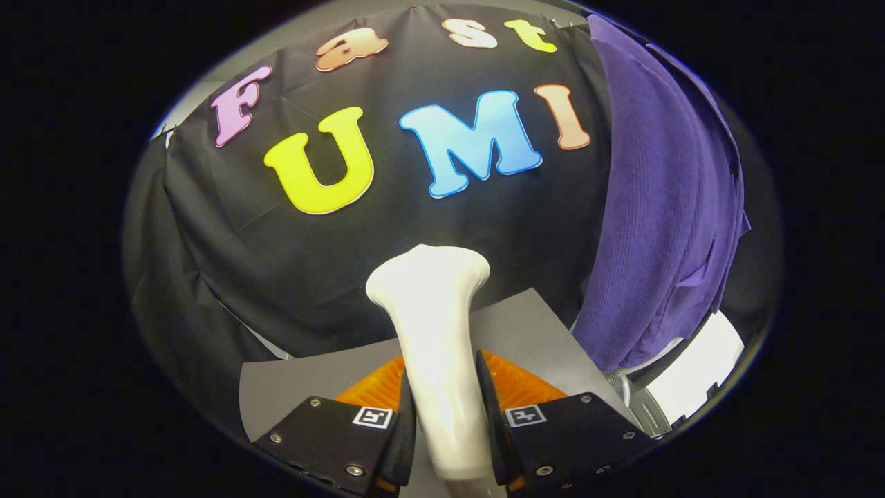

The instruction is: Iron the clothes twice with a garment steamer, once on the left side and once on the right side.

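The gripper (446,422) points forward and somewhat upward, its two black fingers (401,429) rising from broad dark finger bases, each base bearing a small square marker and a few screws; the jaws stand narrowly apart, closed in from both sides on the white handle of the garment steamer (435,346), which stands upright between them. The left finger presses the handle's left flank and the right finger its right flank; the fingertips reach partway up the handle, below its flared head.
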